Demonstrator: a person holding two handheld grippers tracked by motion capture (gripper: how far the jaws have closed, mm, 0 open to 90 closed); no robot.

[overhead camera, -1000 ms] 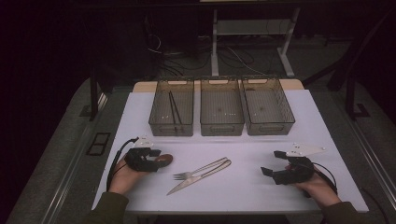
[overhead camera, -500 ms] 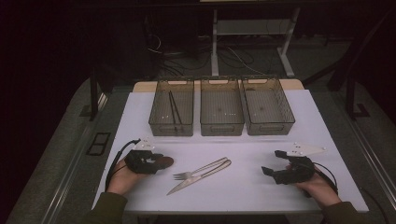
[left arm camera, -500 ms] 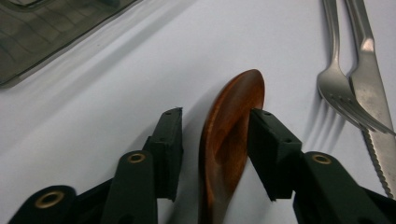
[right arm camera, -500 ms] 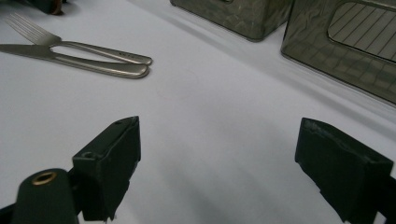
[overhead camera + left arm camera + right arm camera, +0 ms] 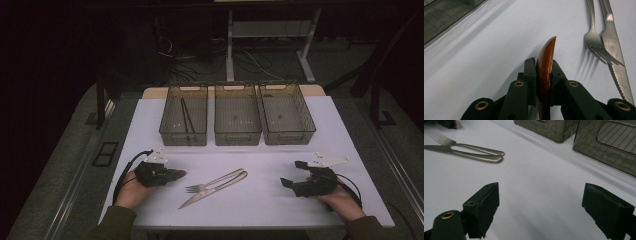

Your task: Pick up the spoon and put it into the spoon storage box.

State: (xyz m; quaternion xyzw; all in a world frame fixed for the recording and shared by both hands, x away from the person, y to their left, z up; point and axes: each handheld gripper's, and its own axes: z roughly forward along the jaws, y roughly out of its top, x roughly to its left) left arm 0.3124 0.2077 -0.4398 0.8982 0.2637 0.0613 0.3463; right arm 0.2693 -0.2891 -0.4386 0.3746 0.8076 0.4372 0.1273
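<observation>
- Left gripper view: the left gripper (image 5: 544, 75) had just closed its fingers on a reddish-brown wooden utensil (image 5: 545, 62) low over the white desk (image 5: 486, 62), beside a steel fork (image 5: 596, 42).
- Right gripper (image 5: 540, 207): fingers wide apart, empty.

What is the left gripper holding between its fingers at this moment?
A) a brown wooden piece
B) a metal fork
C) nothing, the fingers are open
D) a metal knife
A: in the left gripper view the fingers of the left gripper press on both sides of a brown wooden piece, while the fork and the knife lie free on the table beside it.
</observation>
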